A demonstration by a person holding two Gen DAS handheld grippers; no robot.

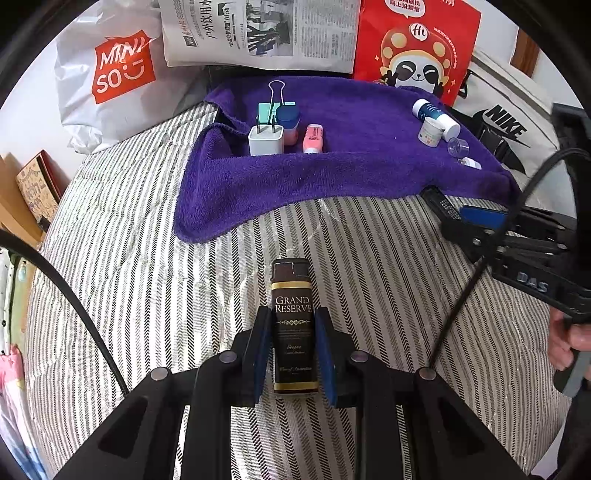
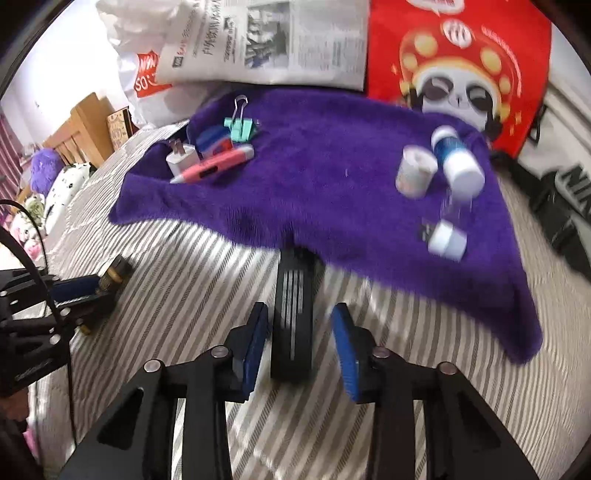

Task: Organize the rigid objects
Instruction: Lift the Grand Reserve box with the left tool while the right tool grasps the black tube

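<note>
My left gripper is shut on a black and gold "Grand Reserve" bottle that lies on the striped bed cover. My right gripper is open, its blue pads either side of a flat black device on the cover; it also shows in the left wrist view. A purple towel holds a white charger, a blue-capped jar, a binder clip, a pink item, and at right a blue and white bottle and small cups.
A Miniso bag, a newspaper, a red panda bag and a Nike bag stand behind the towel. A wooden shelf with a book is at the left. Cables cross both views.
</note>
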